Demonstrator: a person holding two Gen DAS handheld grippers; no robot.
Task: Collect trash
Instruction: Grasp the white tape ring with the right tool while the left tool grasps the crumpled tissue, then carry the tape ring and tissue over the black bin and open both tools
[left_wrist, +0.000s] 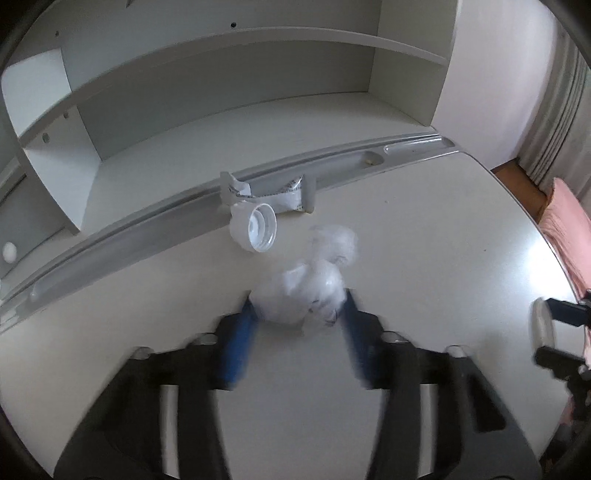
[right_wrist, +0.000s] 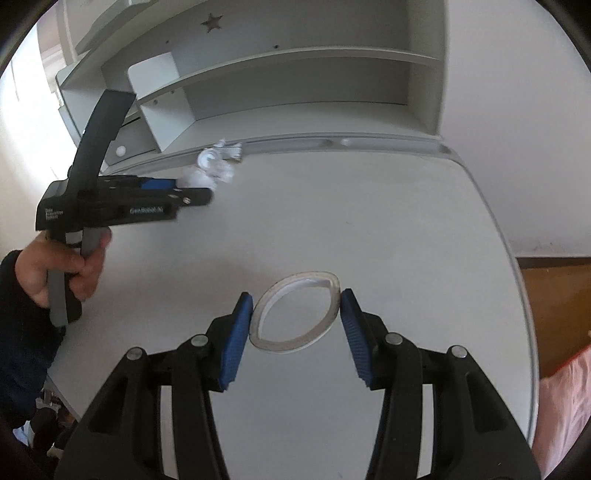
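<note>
A crumpled clear plastic wrapper (left_wrist: 310, 284) lies on the white desk (left_wrist: 424, 229). My left gripper (left_wrist: 299, 306) has its blue pads on both sides of the wrapper's near end and is shut on it. A white bottle cap (left_wrist: 255, 229) lies just beyond, next to a crumpled printed wrapper (left_wrist: 280, 195) in the desk's groove. My right gripper (right_wrist: 295, 306) is shut on a white tape ring (right_wrist: 295, 310), squeezing it into an oval above the desk (right_wrist: 369, 221). The left gripper (right_wrist: 192, 192) also shows in the right wrist view at the trash pile (right_wrist: 214, 166).
A white shelf unit (left_wrist: 221, 85) stands behind the desk's grey pen groove (left_wrist: 369, 158). A pink cloth (left_wrist: 569, 236) lies off the desk's right edge, above a wooden floor (right_wrist: 554, 295). The right gripper (left_wrist: 554, 332) shows at the far right of the left wrist view.
</note>
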